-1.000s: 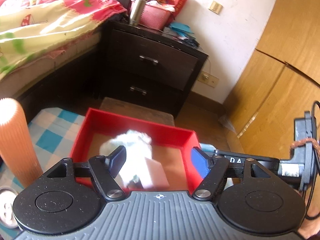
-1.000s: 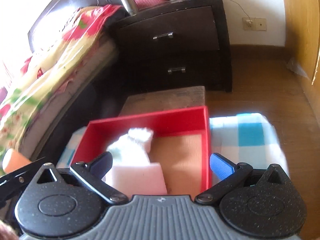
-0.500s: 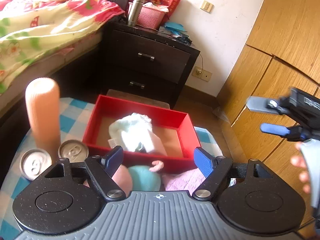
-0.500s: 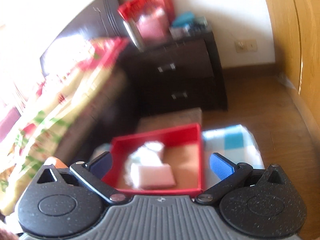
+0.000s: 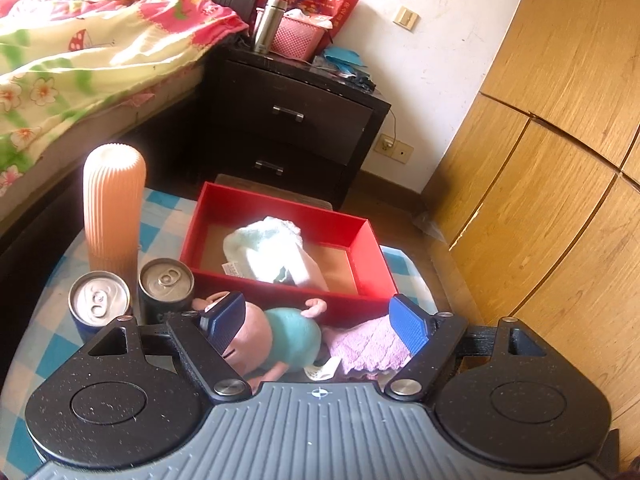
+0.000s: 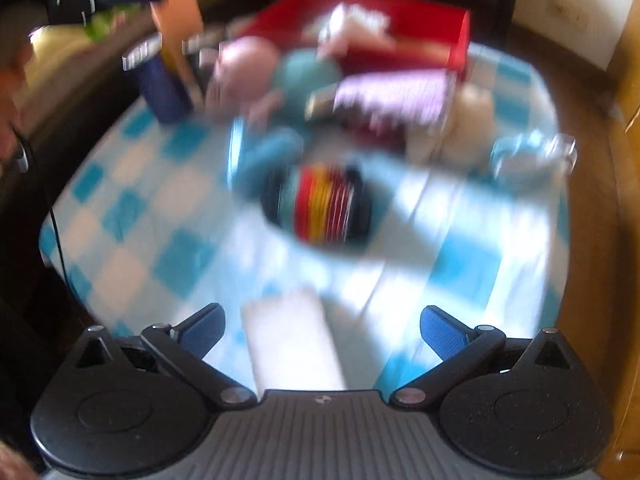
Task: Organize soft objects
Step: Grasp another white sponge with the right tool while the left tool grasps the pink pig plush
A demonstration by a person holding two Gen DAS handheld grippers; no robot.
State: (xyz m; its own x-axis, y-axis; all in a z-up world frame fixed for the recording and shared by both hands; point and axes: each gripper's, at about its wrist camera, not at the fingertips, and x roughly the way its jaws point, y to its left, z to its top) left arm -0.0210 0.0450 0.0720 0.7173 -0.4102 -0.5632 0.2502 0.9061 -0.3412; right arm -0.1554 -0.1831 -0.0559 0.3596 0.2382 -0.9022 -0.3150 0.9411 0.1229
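Between my left gripper's blue pads, which are standing wide apart and pressing on nothing, a pink plush doll in a teal top is lying on the checked cloth, with a lilac knitted cloth just beside it. Past them, the red box is holding a white towel. Two cans and a ribbed orange vase are standing to the left of the box. My right gripper is also gaping, hanging above a white block without gripping it. Farther off, in a heavily blurred view, a striped bundle is lying near the doll, the lilac cloth and the box.
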